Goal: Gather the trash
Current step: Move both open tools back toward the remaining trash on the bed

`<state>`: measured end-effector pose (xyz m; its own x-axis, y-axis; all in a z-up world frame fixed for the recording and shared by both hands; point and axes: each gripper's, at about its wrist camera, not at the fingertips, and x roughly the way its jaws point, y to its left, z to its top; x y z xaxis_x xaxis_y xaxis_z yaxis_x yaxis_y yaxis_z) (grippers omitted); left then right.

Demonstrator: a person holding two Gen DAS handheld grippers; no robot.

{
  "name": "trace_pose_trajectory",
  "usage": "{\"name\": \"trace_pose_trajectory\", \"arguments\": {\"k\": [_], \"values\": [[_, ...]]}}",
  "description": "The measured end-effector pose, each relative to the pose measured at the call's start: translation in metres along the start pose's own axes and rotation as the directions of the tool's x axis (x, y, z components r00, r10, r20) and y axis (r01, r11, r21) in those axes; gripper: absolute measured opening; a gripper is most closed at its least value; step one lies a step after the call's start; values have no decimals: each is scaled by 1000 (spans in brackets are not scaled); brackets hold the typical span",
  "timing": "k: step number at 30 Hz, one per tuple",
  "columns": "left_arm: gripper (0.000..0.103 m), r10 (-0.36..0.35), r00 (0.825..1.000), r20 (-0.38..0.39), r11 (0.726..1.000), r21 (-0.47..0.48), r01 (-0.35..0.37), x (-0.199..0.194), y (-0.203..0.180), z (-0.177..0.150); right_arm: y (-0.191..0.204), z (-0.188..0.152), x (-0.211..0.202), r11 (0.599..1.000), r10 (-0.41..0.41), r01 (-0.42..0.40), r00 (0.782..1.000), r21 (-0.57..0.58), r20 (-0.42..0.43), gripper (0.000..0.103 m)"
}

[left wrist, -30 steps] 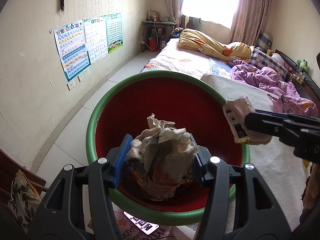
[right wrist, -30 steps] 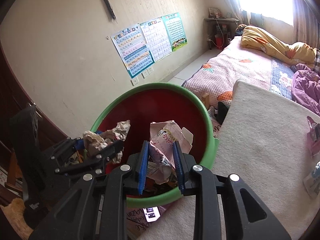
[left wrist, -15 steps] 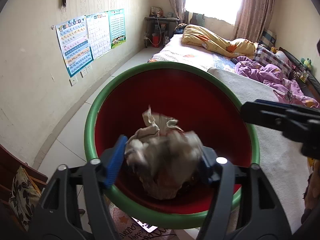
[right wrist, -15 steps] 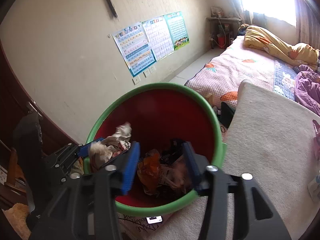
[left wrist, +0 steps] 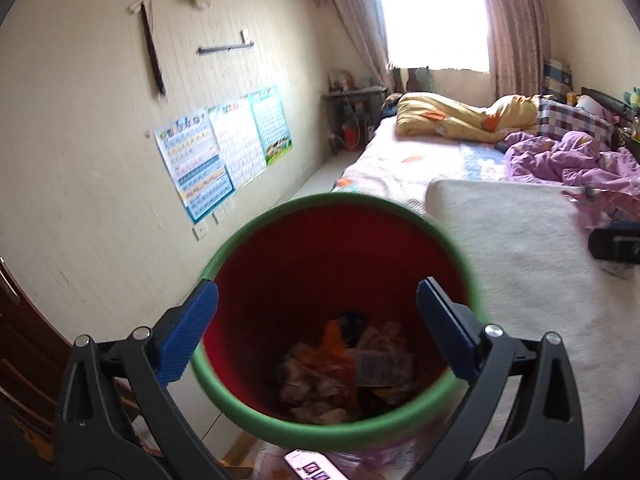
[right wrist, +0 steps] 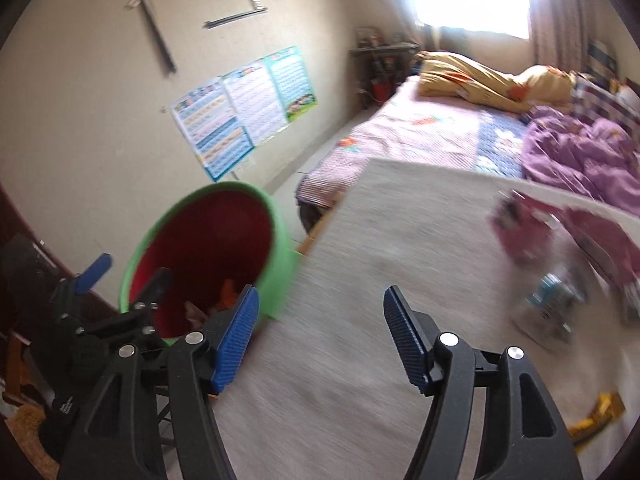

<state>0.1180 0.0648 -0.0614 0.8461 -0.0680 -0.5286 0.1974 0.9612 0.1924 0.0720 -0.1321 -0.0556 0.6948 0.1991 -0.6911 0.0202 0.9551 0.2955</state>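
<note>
Crumpled trash (left wrist: 344, 368) was seen lying inside the green-rimmed bin (left wrist: 460, 248) at the bed's near left, both grippers' fingers (left wrist: 188, 328) were opening with nothing between them, and wrappers (right wrist: 556, 304) remained uncollected on the bed (right wrist: 360, 264) at right.

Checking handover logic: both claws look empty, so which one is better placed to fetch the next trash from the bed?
Right claw: empty, opening, facing the wrappers. Left claw hangs over the bin.

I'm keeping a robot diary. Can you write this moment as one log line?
left hand-held gripper: opening, empty, over bin | right hand-held gripper: opening, empty, over blanket | trash: in bin
</note>
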Motion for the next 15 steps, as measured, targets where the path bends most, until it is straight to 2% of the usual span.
{"name": "trace_pose_trajectory", "arguments": {"k": [6, 8, 11, 15], "values": [[97, -129, 988, -84, 984, -132, 117, -22, -31, -10, -52, -20, -28, 997, -31, 31, 1000, 66, -4, 63], [97, -151, 983, -107, 985, -100, 141, -25, -49, -12, -68, -24, -36, 996, -42, 42, 999, 73, -7, 63], [97, -142, 985, -98, 990, -39, 139, -31, -70, -10, -91, -27, -49, 996, -67, 67, 998, 63, -2, 63], [97, -166, 982, -88, 986, -39, 163, -42, -90, -8, -140, -15, -67, 986, -164, 163, 986, 33, 27, 65]]}}
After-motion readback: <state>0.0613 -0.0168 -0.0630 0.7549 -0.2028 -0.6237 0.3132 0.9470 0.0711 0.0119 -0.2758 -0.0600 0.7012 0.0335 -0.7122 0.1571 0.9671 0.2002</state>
